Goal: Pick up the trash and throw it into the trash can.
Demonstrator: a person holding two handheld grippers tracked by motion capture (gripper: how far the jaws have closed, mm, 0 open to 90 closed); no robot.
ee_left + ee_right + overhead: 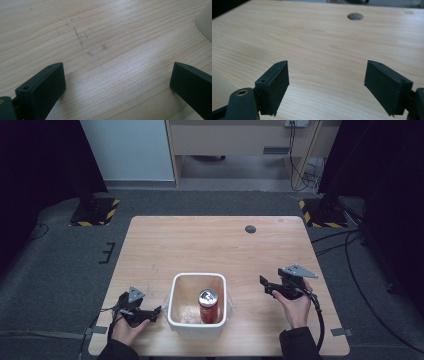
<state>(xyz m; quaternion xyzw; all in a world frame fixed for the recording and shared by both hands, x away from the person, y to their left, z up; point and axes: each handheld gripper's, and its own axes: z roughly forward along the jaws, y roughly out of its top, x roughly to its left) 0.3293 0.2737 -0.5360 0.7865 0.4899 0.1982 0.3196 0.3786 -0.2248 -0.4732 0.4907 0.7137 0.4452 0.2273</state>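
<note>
Hands are entering at the bottom of the high view, each holding a gripper: left gripper (156,312) sitting just left of a white bin (176,317), right gripper (264,285) hovering to the bin's right. A red can (208,307) is standing upright inside the bin, toward its right side, on the wooden surface (200,245).

Left gripper view: jaws are standing wide apart, holding nothing, over bare wood; the bin's edge (205,23) is showing at upper right.

Right gripper view: jaws are standing wide apart and empty, with a round hole (355,16) lying far ahead.
</note>
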